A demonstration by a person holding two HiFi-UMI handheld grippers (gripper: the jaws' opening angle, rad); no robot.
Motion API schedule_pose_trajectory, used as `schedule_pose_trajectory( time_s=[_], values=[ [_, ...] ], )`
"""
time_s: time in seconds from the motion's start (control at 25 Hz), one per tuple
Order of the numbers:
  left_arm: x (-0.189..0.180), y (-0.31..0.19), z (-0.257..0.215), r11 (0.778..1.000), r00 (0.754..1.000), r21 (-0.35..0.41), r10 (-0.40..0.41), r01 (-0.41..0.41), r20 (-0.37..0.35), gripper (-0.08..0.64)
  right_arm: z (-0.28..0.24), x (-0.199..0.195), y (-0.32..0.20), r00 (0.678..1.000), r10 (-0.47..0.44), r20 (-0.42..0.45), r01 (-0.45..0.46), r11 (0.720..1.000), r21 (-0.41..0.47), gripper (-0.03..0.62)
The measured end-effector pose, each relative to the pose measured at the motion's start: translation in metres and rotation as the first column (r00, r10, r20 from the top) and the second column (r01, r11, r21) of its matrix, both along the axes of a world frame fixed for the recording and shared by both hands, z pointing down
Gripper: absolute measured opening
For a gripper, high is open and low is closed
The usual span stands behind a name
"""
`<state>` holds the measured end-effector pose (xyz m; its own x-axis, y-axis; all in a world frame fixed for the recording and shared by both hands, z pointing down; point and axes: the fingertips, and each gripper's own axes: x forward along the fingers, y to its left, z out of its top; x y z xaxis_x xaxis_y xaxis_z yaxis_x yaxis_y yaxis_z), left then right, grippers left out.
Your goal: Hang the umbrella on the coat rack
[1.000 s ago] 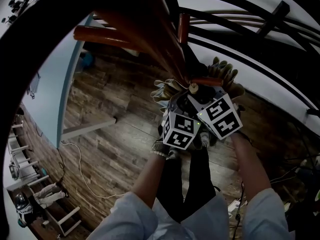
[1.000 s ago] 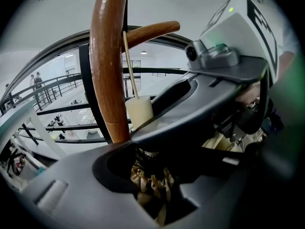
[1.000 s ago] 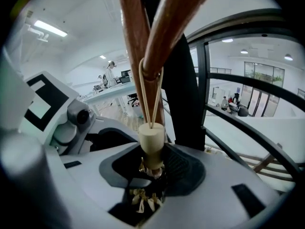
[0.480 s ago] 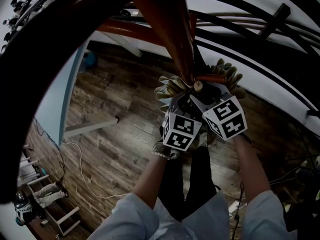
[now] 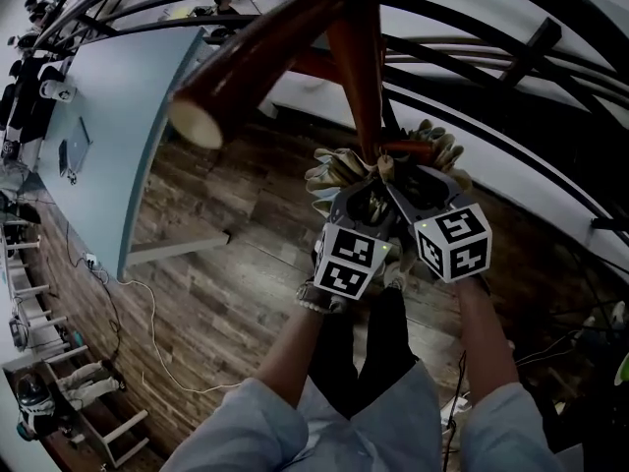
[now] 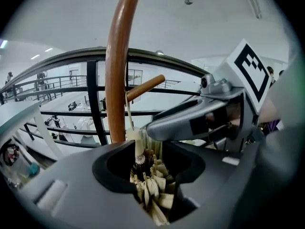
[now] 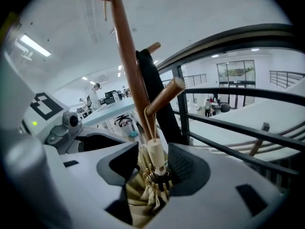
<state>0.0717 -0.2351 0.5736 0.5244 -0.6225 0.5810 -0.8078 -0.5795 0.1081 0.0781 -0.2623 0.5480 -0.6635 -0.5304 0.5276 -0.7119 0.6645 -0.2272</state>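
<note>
In the head view the umbrella [image 5: 385, 167], only its pale tip showing, is held up against the coat rack [image 5: 354, 57], glossy reddish-brown wood with a round-ended peg [image 5: 236, 82] jutting left. The left gripper [image 5: 369, 197] and right gripper [image 5: 405, 187] meet at that tip, above the plank floor [image 5: 216, 264]. In the left gripper view the jaws appear closed on the beige pleated canopy [image 6: 152, 190] just below the cream cap, and the thin cord loop [image 6: 127, 116] runs up beside the coat rack. In the right gripper view the jaws have just been opening and stand wide. The cap [image 7: 155, 151] sits between them unpressed, and the cord loop reaches a slanted peg, seemingly around it. The umbrella looks light, soft outside and stiff along its shaft. The bunched folds below the cap are the place to grip, leaving the limp loop free.
</note>
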Motion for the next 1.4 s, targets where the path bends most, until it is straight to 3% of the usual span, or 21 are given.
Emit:
schedule_pose_trajectory(
  time_s=[0.2,0.28,0.36,0.6,0.88,1.08,1.4],
  values=[
    [-0.004,0.01,-0.037,0.999,0.999,0.053,-0.005,0.007,-0.037,0.158,-0.032,0.013,0.011,0.997,0.075,0.036,-0.076,0.996,0.039,0.174],
    [-0.007,0.015,-0.055,0.997,0.997,0.073,-0.015,0.021,-0.07,0.156,-0.047,0.02,0.017,0.993,0.114,0.035,-0.116,0.991,0.065,0.09],
    [-0.01,0.019,-0.073,0.995,0.995,0.09,-0.021,0.03,-0.101,0.156,-0.061,0.028,0.024,0.988,0.151,0.038,-0.154,0.984,0.09,0.049],
    [-0.02,0.031,-0.124,0.986,0.992,0.162,-0.012,0.033,-0.129,0.154,-0.098,0.039,0.05,0.97,0.233,0.074,-0.24,0.963,0.12,0.015],
    [-0.024,0.057,-0.178,0.975,0.981,0.223,0.039,0.005,-0.192,0.122,-0.141,0.043,0.072,0.954,0.266,0.14,-0.284,0.95,0.13,0.005],
    [-0.031,0.076,-0.207,0.966,0.976,0.259,0.049,0.008,-0.214,0.07,-0.175,0.044,0.089,0.952,0.273,0.14,-0.296,0.937,0.184,0.005],
    [-0.041,0.091,-0.248,0.944,0.977,0.33,0.085,-0.016,-0.197,0.009,-0.22,0.039,0.115,0.947,0.281,0.158,-0.314,0.915,0.254,0.005]
  ],
)
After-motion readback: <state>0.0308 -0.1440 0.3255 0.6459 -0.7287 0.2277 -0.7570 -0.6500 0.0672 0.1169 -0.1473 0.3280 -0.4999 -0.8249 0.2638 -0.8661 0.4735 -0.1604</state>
